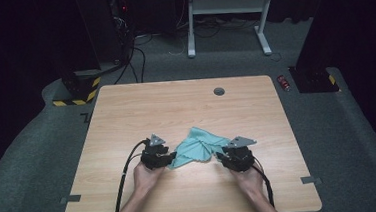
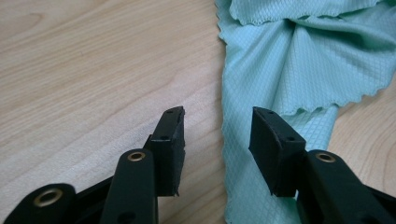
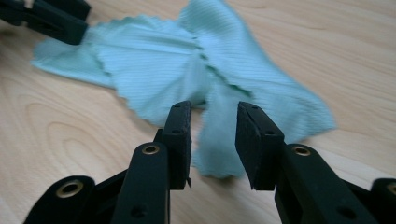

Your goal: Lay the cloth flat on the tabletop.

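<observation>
Your forearms are entering at the bottom of the high view; both grippers are flanking the cloth (image 1: 197,145) at lower centre of the table (image 1: 126,115). Left gripper (image 2: 217,135) and right gripper (image 3: 214,140) are standing released, each straddling a corner. Next move, as judged: clamping those corners.

The light wooden counter (image 1: 186,106) stands on grey carpet (image 1: 28,147). Beyond the counter, a white frame (image 1: 227,8) rises in a dark room. Left of the counter sits a yellow-and-black striped base (image 1: 77,91); right of it lies a red can (image 1: 284,83).
</observation>
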